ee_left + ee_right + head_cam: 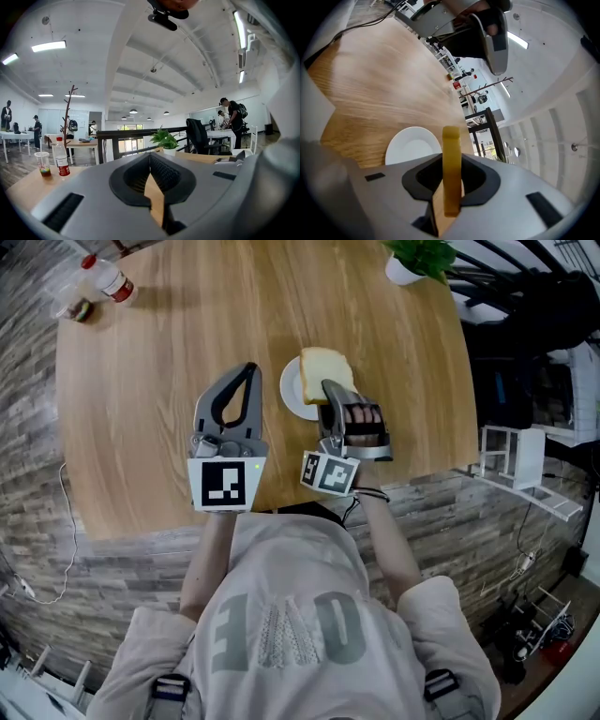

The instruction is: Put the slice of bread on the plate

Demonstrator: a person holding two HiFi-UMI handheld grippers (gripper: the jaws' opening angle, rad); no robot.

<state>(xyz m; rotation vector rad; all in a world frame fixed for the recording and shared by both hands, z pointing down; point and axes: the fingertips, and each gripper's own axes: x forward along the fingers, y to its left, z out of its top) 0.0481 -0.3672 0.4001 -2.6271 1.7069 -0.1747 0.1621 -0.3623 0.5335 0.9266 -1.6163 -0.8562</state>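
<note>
over the plate [293,396], the right claw [329,388] clamps the slice of bread [324,366] for setting down; left claw [247,369] closed, empty.

Left gripper [150,157]: grey plastic jaws closed tip to tip, nothing between them. The black ribbed pads [164,173] form a loop, with a sliver of the light wooden table [28,187] showing through it. It looks level across the tabletop. At the far edge is a green leafy plant in a white pot [165,141]. On the left, a clear plastic bottle with red cap and red label [61,157] stands upright just beside a clear plastic cup [43,164] with dark contents at the bottom. Behind are a black railing [122,133], a black office chair [198,135], a bare branch-like stand [70,112] and people at desks. A large blurred grey shape at the right edge can't be identified.
</note>
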